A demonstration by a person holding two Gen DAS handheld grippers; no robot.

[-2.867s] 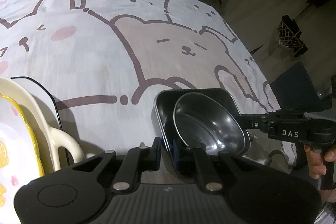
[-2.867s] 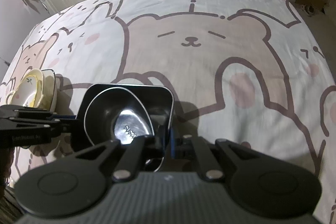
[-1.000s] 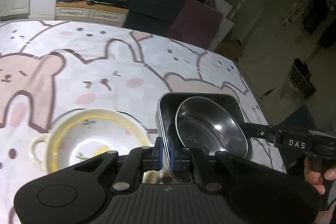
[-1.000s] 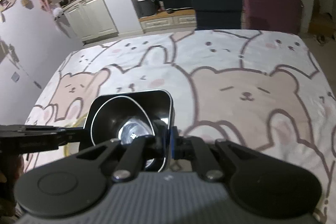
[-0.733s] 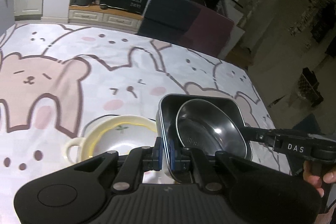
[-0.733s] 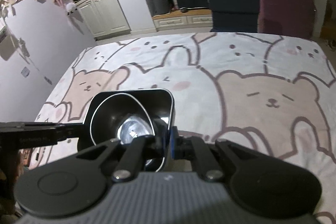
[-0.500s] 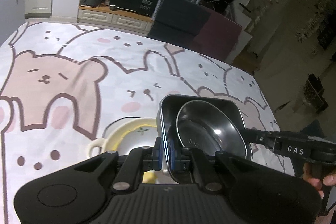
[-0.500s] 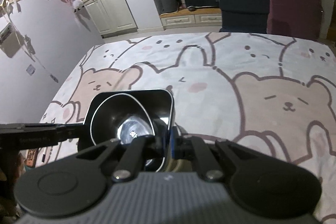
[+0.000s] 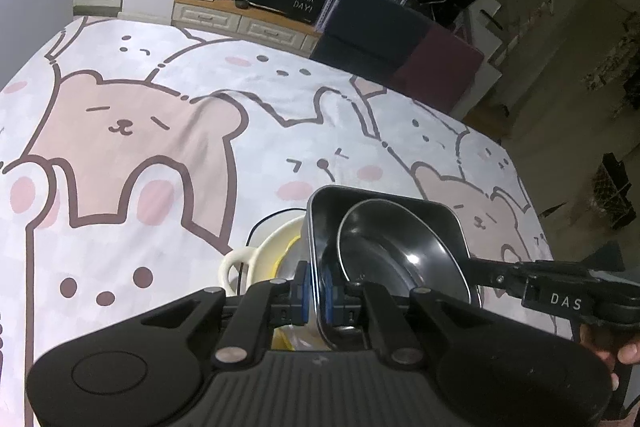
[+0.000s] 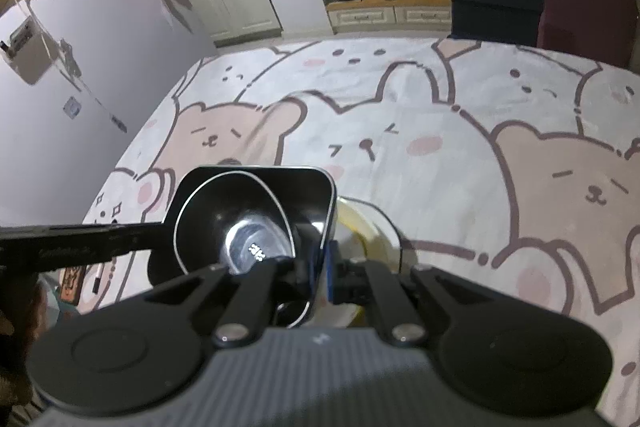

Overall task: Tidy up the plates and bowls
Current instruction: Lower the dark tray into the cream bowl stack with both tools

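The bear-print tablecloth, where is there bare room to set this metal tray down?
Most of the bear-print tablecloth is bare: the whole stretch beyond and to the left of the cream handled ceramic dish, out to the far edge by the dark chairs. The crowded spot is right under the square dark metal tray, where the dish sits.
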